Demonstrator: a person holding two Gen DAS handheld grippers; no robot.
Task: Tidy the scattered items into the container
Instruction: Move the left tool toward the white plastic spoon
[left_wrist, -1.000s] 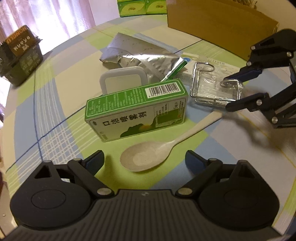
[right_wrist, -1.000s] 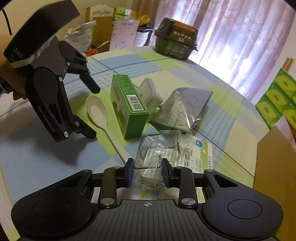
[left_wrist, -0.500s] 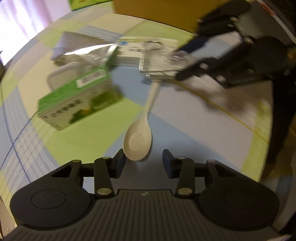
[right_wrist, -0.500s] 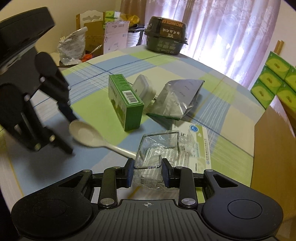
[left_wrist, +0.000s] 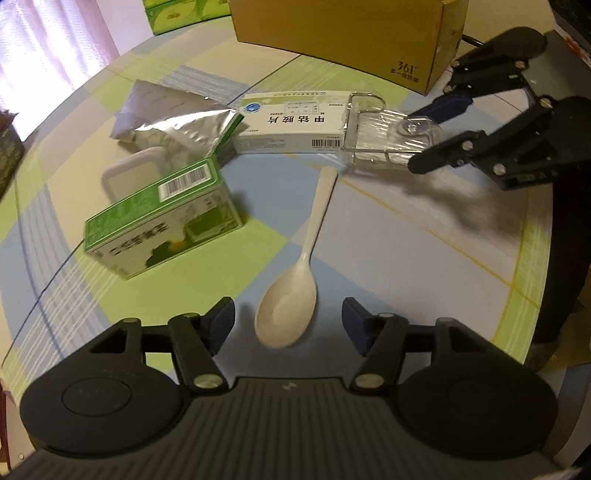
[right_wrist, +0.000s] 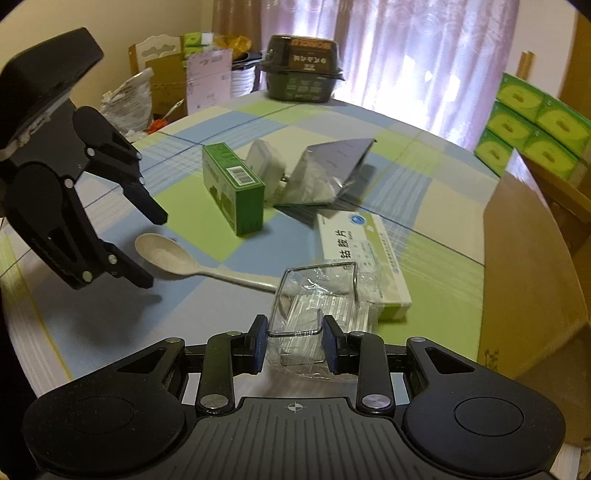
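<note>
**Inspector:** Status of the tidying?

**Assistant:** Early. The brown cardboard box (left_wrist: 343, 33) stands at the far edge of the tabletop (left_wrist: 424, 266); its interior is not visible, so nothing can be confirmed inside.

**Inspector:** Items outstanding?

**Assistant:** The cream plastic spoon (left_wrist: 295, 288), green printed carton (left_wrist: 162, 221), crumpled silver foil pouch (left_wrist: 173, 122), white lidded tub (left_wrist: 125, 173) and white-and-green medicine box (left_wrist: 295, 125) all lie near the middle of the tabletop.

**Inspector:** Grippers?

**Assistant:** The left gripper (left_wrist: 288, 323) has its fingers spread wide either side of the spoon's bowl, holding nothing. The right gripper (right_wrist: 293, 343) has its fingers closed against the clear plastic packet with wire frame (right_wrist: 317, 295), which rests partly on the medicine box.

**Inspector:** Judgement?

**Assistant:** One item gripped; all still to be boxed.
</note>
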